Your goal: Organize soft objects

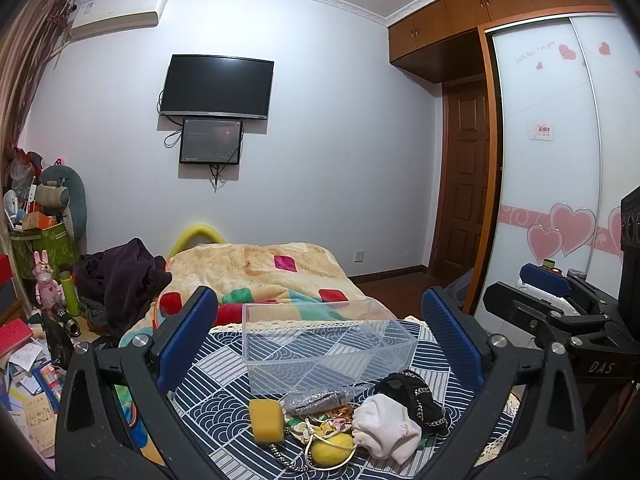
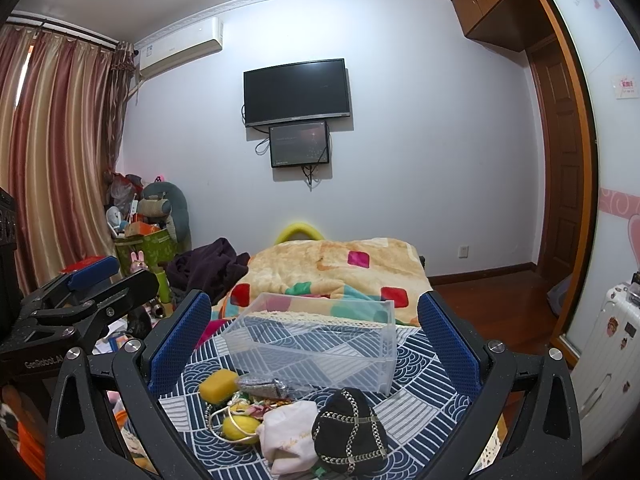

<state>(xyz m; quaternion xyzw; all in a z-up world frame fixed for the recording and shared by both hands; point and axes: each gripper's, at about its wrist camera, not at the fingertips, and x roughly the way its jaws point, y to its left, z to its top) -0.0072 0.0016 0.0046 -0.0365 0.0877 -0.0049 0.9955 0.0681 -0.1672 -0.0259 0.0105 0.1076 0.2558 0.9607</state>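
A pile of soft objects lies on a blue patterned cloth (image 1: 224, 392): a yellow sponge (image 1: 267, 421), a yellow ball (image 1: 332, 450), a white sock (image 1: 390, 426), a black chained pouch (image 1: 416, 394) and a glittery grey pouch (image 1: 316, 400). Behind them stands an empty clear plastic box (image 1: 324, 344). My left gripper (image 1: 320, 344) is open above the pile and holds nothing. My right gripper (image 2: 316, 344) is open over the same pile, with the sponge (image 2: 218, 385), the sock (image 2: 292, 436), the black pouch (image 2: 352, 430) and the box (image 2: 320, 340) ahead of it.
A bed with a patchwork blanket (image 1: 264, 272) lies behind the cloth. Dark clothes (image 1: 120, 276) and cluttered boxes (image 1: 44, 240) are at the left. A wardrobe with heart stickers (image 1: 560, 160) is at the right. A white suitcase (image 2: 600, 360) stands at the right.
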